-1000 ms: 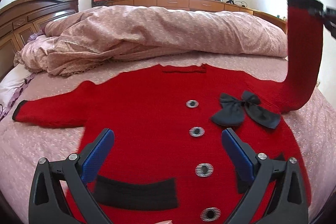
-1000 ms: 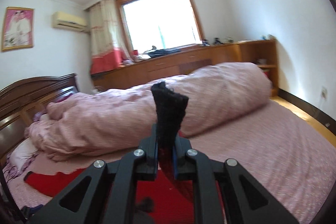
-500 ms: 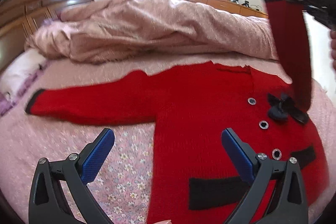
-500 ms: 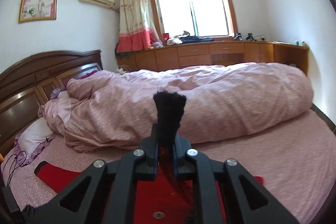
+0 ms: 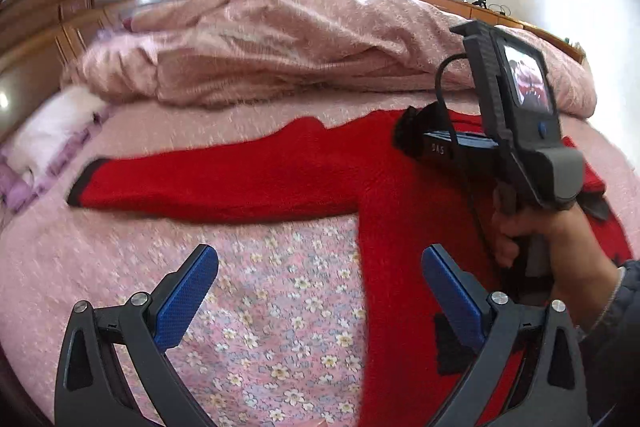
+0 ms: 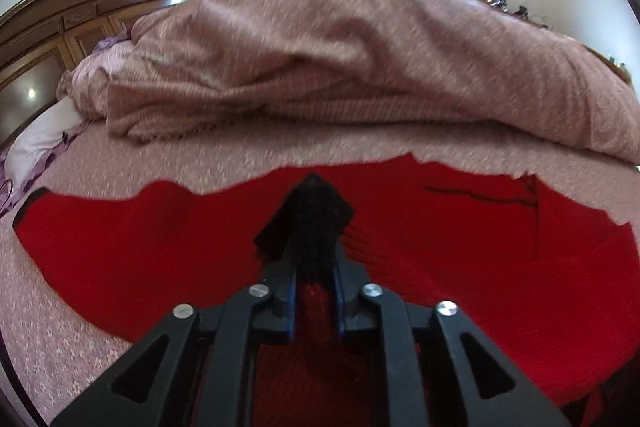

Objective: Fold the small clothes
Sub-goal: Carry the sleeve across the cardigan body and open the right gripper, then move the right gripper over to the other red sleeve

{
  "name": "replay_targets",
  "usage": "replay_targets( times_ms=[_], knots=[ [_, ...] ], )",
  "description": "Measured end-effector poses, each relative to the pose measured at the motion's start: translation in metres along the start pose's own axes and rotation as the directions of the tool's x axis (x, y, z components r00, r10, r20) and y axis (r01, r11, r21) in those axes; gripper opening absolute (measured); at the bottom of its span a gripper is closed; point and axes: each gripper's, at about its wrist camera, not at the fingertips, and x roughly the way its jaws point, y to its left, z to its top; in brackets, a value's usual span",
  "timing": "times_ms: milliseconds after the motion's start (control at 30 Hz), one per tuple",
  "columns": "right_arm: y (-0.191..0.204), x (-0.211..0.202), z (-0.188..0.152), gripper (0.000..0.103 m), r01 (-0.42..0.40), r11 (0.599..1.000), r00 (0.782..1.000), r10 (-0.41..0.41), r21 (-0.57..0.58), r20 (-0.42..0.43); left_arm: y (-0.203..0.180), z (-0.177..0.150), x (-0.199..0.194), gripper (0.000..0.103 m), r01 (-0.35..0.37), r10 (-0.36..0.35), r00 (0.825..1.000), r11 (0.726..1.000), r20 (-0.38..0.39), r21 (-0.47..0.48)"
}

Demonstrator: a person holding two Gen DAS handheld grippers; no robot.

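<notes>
A small red knit sweater (image 5: 400, 195) with black trim lies spread on the pink bed. Its left sleeve (image 5: 208, 183) stretches out flat to the left, ending in a black cuff (image 5: 80, 187). My right gripper (image 6: 314, 267) is shut on the black cuff of the right sleeve (image 6: 312, 211) and holds it low over the sweater's chest; it also shows in the left wrist view (image 5: 408, 135). My left gripper (image 5: 320, 291) is open and empty, above the floral sheet by the sweater's left side, below the left sleeve.
A bunched pink quilt (image 5: 320, 43) lies across the far side of the bed. A white pillow (image 5: 48, 131) and wooden headboard (image 5: 60, 19) are at the left. The floral bedsheet (image 5: 260, 307) shows under my left gripper.
My right gripper has carried the right sleeve from high in the air down and left across the sweater's chest. My left gripper has shifted left, off the sweater's body.
</notes>
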Motion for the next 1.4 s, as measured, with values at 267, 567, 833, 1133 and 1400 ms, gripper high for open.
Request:
replay_targets(
  times_ms=[267,567,833,1133,1400],
  knots=[
    [-0.003,0.003,-0.002,0.011,-0.058,0.998,0.998,0.059,0.020,-0.023,0.019,0.003,0.007,0.099,0.004,-0.007,1.000,0.995,-0.030,-0.095],
    [0.020,-0.008,-0.006,0.032,-0.087,0.993,0.996,0.086,-0.082,-0.023,0.023,0.003,0.027,0.099,-0.052,0.047,0.997,0.994,-0.057,-0.096],
    [0.028,-0.038,-0.012,0.074,-0.184,0.977,0.982,0.187,-0.108,0.012,0.031,0.008,0.026,0.099,-0.029,0.020,0.998,0.989,-0.061,-0.145],
    [0.003,-0.056,-0.028,0.057,-0.172,0.984,0.985,0.172,-0.048,-0.013,0.032,0.009,0.021,0.099,-0.016,0.007,0.998,0.988,-0.058,-0.157],
    [-0.126,-0.093,-0.025,0.011,-0.024,0.958,0.998,0.007,0.287,0.058,0.027,0.012,0.027,0.099,-0.015,0.003,0.997,0.985,-0.071,-0.174]
  ],
)
